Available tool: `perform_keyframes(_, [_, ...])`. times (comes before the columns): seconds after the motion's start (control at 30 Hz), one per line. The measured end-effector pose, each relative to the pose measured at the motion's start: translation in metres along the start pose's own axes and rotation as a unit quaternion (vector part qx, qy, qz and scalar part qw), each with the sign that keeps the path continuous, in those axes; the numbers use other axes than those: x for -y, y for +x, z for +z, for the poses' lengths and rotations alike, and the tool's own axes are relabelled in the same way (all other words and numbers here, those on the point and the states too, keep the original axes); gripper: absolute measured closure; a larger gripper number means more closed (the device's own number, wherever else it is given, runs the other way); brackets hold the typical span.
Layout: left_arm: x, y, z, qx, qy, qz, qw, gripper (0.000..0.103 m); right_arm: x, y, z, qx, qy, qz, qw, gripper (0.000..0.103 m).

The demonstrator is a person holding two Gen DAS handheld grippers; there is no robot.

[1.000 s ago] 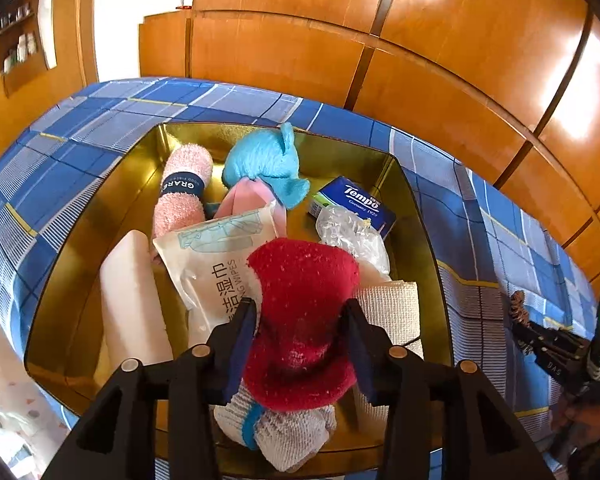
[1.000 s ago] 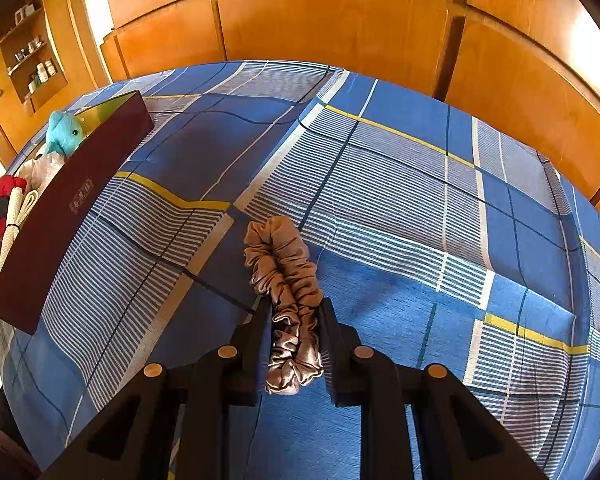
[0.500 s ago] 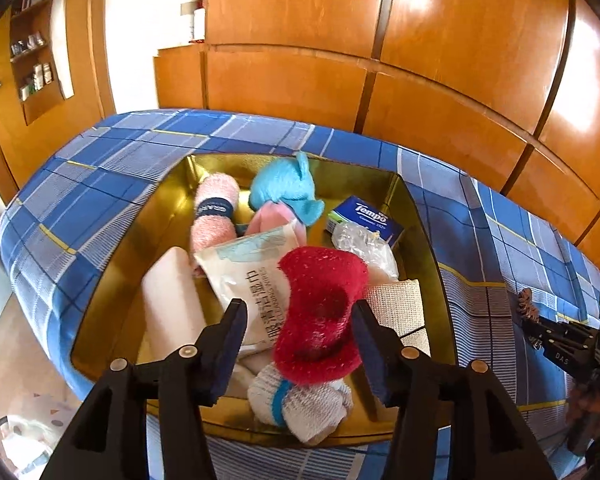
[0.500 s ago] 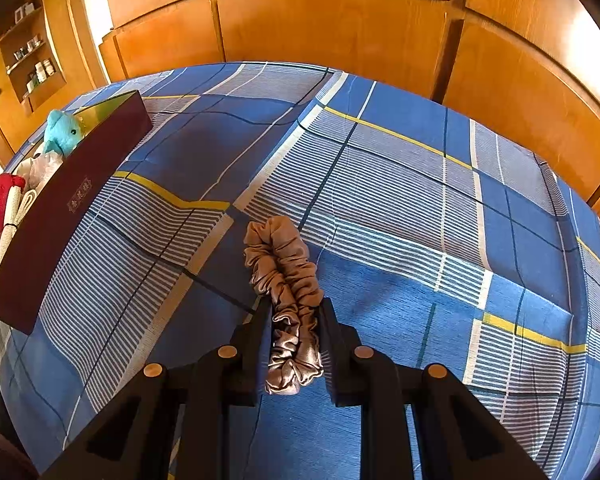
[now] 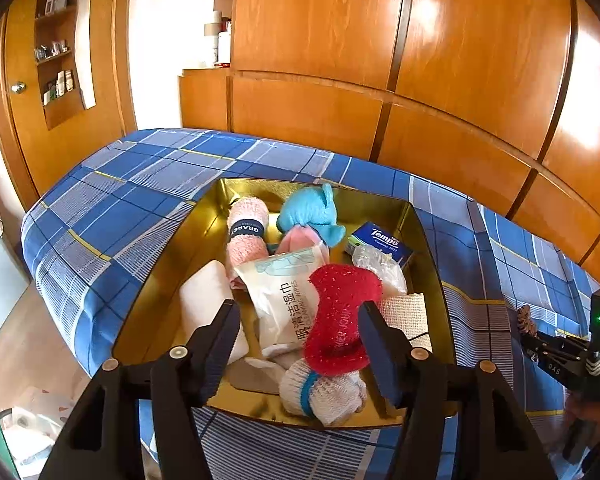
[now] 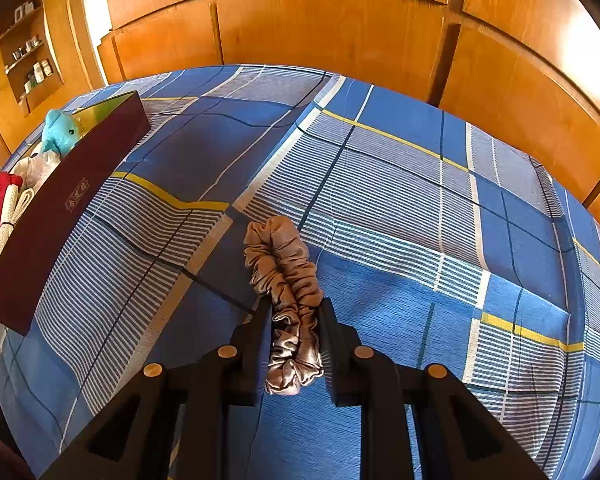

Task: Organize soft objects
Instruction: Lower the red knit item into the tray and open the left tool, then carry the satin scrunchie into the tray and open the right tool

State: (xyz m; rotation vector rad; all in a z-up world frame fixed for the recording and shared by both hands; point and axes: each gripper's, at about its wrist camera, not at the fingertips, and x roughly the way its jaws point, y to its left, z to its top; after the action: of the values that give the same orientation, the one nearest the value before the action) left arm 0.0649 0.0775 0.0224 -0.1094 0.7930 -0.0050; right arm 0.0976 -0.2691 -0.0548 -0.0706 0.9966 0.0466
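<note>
**A:** Where is the thing you are working on?

**B:** The satin scrunchie point(image 6: 286, 280) is on the bed point(image 6: 400, 208), well to the right of the gold box point(image 5: 424, 240). My right gripper point(image 6: 294, 320) is closed on its near half; the far half sticks out beyond the fingertips and lies on the checked sheet.

**A:** How do you think it will handle?

**B:** I judge it very light and completely soft, and the satin looks slippery. It is already squeezed flat between the jaws. I would keep the hold across the middle of the bunched fabric, not at one thin fold, so it does not slide out.

**A:** And the left side?

**B:** My left gripper point(image 5: 298, 326) is open above the near edge of the gold box, holding nothing. Between its jaws I see the red sock point(image 5: 340, 320) lying on a wet wipes pack point(image 5: 284, 300). Further in the box are a blue plush toy point(image 5: 312, 212), a pink rolled towel point(image 5: 247, 232) and a Tempo tissue pack point(image 5: 384, 242).
</note>
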Motion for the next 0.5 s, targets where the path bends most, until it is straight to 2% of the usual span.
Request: perform_keyframes(0.5, [-0.019, -0.012, -0.01, 0.007, -0.01, 0.018, 0.9998, 0.04, -0.007, 0.0, 0.001, -0.001, 0.013, -0.028, 1.0, 0.082])
